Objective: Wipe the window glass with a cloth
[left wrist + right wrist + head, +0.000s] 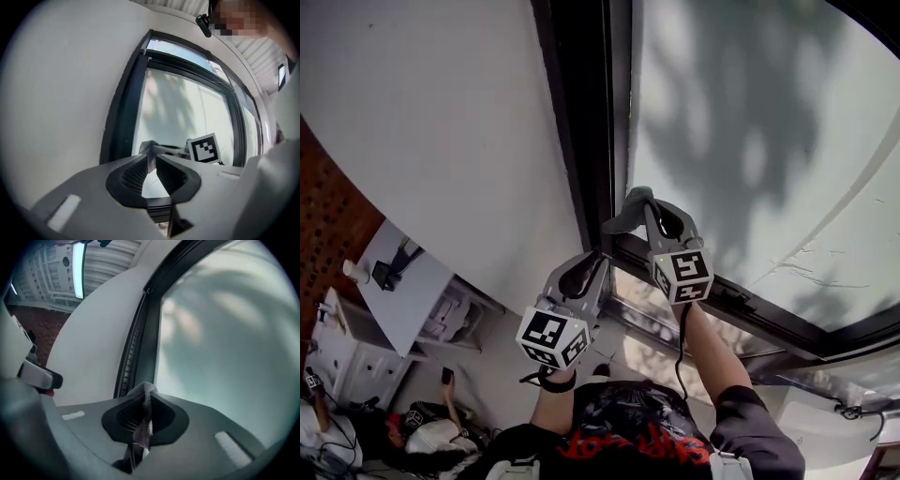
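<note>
- Two forearms [713, 349] are raised towards the window in the head view, and a hand-held gripper is carried on each.
- The left hand-held gripper [596, 258] is positioned lower and nearer the body, with its tips just beside the dark window frame [581, 122].
- In the left gripper view, the jaws of the left hand-held gripper [151, 159] are drawn together at the tips, and only a narrow slit is left between them. A strip of grey fabric is seen in line with that slit; whether it is touched by these jaws cannot be told.
- The right hand-held gripper [643, 199] is held higher and further forward, and its jaws are clamped on the cloth [622, 218].
- In the right gripper view, the cloth [143, 427] is pinched between the closed tips of the right hand-held gripper [146, 392], and a grey strip hangs down through the hollow between the jaws.
- The cloth is located at the lower corner of the pane, over the junction of the upright frame and the horizontal bar. Contact with the glass cannot be confirmed.
- The window glass [750, 131] is spread beyond the cloth, pale and crossed by soft shadows.
- A plain white wall [431, 122] is set on the other side of the frame.
</note>
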`<control>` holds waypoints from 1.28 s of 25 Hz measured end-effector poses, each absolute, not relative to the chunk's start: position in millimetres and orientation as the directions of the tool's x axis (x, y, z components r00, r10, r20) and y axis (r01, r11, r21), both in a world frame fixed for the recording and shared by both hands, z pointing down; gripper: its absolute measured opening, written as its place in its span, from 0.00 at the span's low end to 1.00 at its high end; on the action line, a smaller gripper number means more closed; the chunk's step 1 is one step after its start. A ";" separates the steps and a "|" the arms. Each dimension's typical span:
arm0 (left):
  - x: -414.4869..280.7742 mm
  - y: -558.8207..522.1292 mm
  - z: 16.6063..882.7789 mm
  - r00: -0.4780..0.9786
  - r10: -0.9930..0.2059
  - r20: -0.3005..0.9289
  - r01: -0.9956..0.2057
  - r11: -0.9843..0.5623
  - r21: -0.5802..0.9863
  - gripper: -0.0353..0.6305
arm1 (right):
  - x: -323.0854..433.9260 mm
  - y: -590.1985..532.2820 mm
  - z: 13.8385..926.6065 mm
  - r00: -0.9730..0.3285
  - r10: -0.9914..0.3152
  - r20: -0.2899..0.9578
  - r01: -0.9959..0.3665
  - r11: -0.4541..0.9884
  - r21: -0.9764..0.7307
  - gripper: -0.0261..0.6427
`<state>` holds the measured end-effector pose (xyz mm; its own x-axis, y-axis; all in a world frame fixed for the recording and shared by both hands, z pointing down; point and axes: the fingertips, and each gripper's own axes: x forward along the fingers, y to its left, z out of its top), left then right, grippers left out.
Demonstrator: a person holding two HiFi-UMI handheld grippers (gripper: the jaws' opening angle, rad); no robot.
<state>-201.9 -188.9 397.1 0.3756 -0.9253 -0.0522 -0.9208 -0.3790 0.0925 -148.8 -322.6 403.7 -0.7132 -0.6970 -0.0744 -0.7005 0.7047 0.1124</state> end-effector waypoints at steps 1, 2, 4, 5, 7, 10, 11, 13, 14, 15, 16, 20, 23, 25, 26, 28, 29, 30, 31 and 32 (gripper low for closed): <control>-206.9 -186.1 397.9 0.366 -0.929 -0.050 -0.925 -0.369 0.093 0.11 | -159.3 -329.0 408.8 -0.715 -0.697 -0.058 -0.699 0.707 0.113 0.07; -210.2 -183.8 398.3 0.358 -0.932 -0.049 -0.928 -0.361 0.093 0.11 | -165.4 -335.0 412.9 -0.712 -0.700 -0.048 -0.701 0.705 0.112 0.07; -212.1 -181.9 398.3 0.350 -0.935 -0.050 -0.931 -0.354 0.092 0.11 | -165.6 -343.8 417.1 -0.703 -0.710 -0.043 -0.709 0.696 0.111 0.07; -211.0 -182.6 398.6 0.352 -0.935 -0.050 -0.930 -0.355 0.091 0.11 | -161.3 -346.9 417.7 -0.697 -0.716 -0.044 -0.715 0.690 0.113 0.07; -204.2 -186.3 401.3 0.371 -0.928 -0.041 -0.923 -0.373 0.090 0.11 | -147.7 -350.6 418.4 -0.678 -0.734 -0.043 -0.733 0.670 0.120 0.07; -182.1 -194.4 405.7 0.427 -0.904 -0.026 -0.900 -0.427 0.090 0.11 | -117.1 -350.5 416.9 -0.640 -0.767 -0.045 -0.765 0.631 0.130 0.07; -173.5 -197.4 405.6 0.446 -0.895 -0.025 -0.891 -0.446 0.089 0.11 | -105.3 -350.0 416.4 -0.625 -0.779 -0.047 -0.777 0.616 0.130 0.07; -155.4 -203.2 404.4 0.486 -0.874 -0.026 -0.870 -0.486 0.085 0.11 | -79.1 -348.4 417.0 -0.590 -0.806 -0.048 -0.805 0.581 0.122 0.07; -145.8 -205.5 404.2 0.508 -0.861 -0.026 -0.857 -0.508 0.083 0.11 | -64.6 -346.8 417.8 -0.569 -0.821 -0.049 -0.820 0.561 0.116 0.07; -136.2 -207.3 404.5 0.531 -0.847 -0.025 -0.844 -0.531 0.082 0.11 | -49.3 -344.3 418.6 -0.547 -0.836 -0.051 -0.835 0.539 0.110 0.07; -126.6 -208.8 405.1 0.553 -0.833 -0.023 -0.829 -0.553 0.081 0.11 | -33.1 -341.2 419.3 -0.522 -0.851 -0.053 -0.851 0.516 0.103 0.07; -91.9 -214.7 409.1 0.627 -0.779 -0.008 -0.776 -0.625 0.084 0.11 | 35.1 -325.9 420.3 -0.411 -0.909 -0.062 -0.910 0.406 0.083 0.07; -66.3 -220.7 410.5 0.672 -0.740 0.001 -0.738 -0.670 0.083 0.11 | 80.7 -317.3 419.4 -0.335 -0.940 -0.069 -0.941 0.330 0.077 0.07; -47.1 -223.6 410.4 0.704 -0.710 0.004 -0.708 -0.702 0.081 0.11 | 109.4 -311.8 418.6 -0.287 -0.955 -0.071 -0.957 0.282 0.074 0.07; -36.8 -224.2 410.2 0.721 -0.693 0.006 -0.691 -0.718 0.080 0.11 | 124.1 -308.7 419.0 -0.262 -0.962 -0.071 -0.964 0.257 0.072 0.07; -15.0 -224.5 410.3 0.753 -0.658 0.009 -0.657 -0.750 0.078 0.11 | 156.4 -300.7 421.2 -0.206 -0.976 -0.068 -0.977 0.202 0.065 0.07; -3.6 -224.6 410.9 0.769 -0.640 0.012 -0.638 -0.766 0.077 0.11 | 174.0 -295.8 422.5 -0.173 -0.983 -0.067 -0.984 0.169 0.063 0.07; 8.6 -224.8 412.0 0.784 -0.620 0.015 -0.620 -0.781 0.077 0.11 | 192.2 -290.6 423.7 -0.139 -0.988 -0.067 -0.989 0.135 0.061 0.07; 21.7 -224.8 413.3 0.800 -0.600 0.019 -0.599 -0.797 0.078 0.11 | 210.6 -285.5 424.7 -0.106 -0.992 -0.067 -0.993 0.103 0.058 0.07; 35.7 -224.5 414.8 0.816 -0.578 0.023 -0.578 -0.812 0.079 0.11 | 229.1 -280.8 425.7 -0.075 -0.995 -0.067 -0.996 0.072 0.053 0.07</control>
